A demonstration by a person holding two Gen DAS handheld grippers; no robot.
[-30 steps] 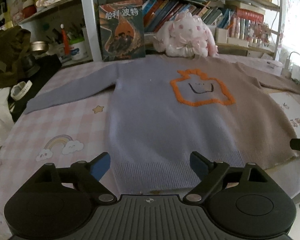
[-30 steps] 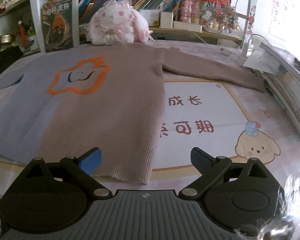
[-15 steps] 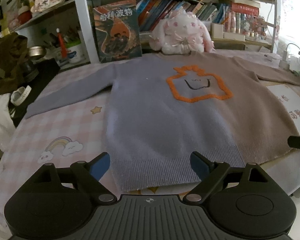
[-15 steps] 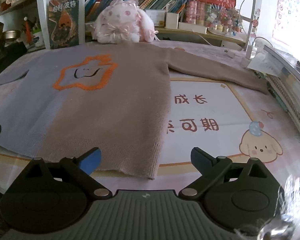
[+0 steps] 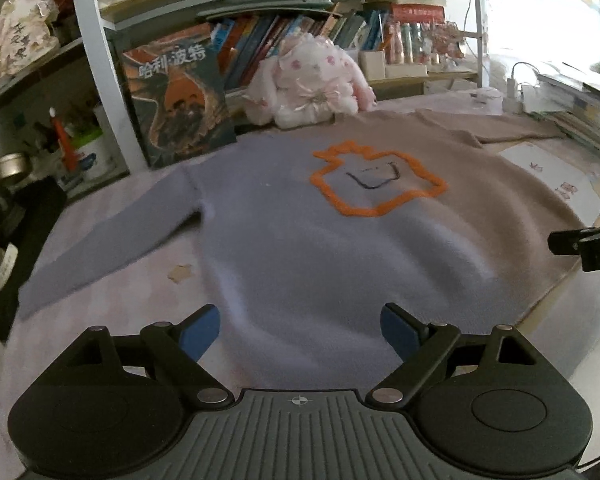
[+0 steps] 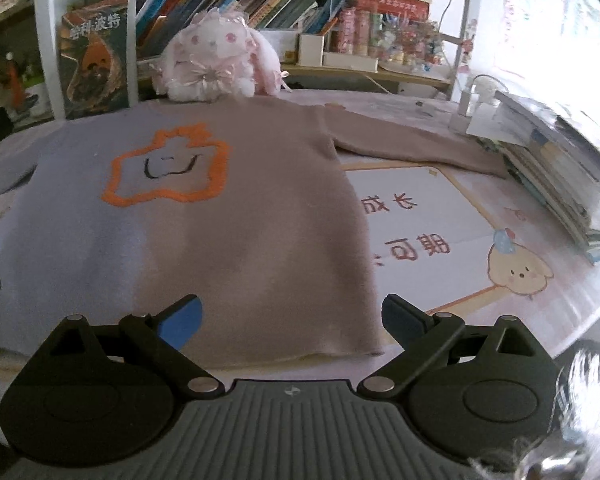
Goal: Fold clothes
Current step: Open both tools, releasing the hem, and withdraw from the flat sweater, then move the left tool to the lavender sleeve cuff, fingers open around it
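Soft knit, half lilac and half beige, the sweater (image 5: 340,216) lies flat and face up on the table (image 6: 480,280), sleeves spread to the left and right, hem at the near edge. It looks light and limp, so it will sag and drag when lifted. The left gripper (image 5: 300,330) and the right gripper (image 6: 290,318) are both spread wide and hold nothing. I would pinch the ribbed hem corners or the cuffs.
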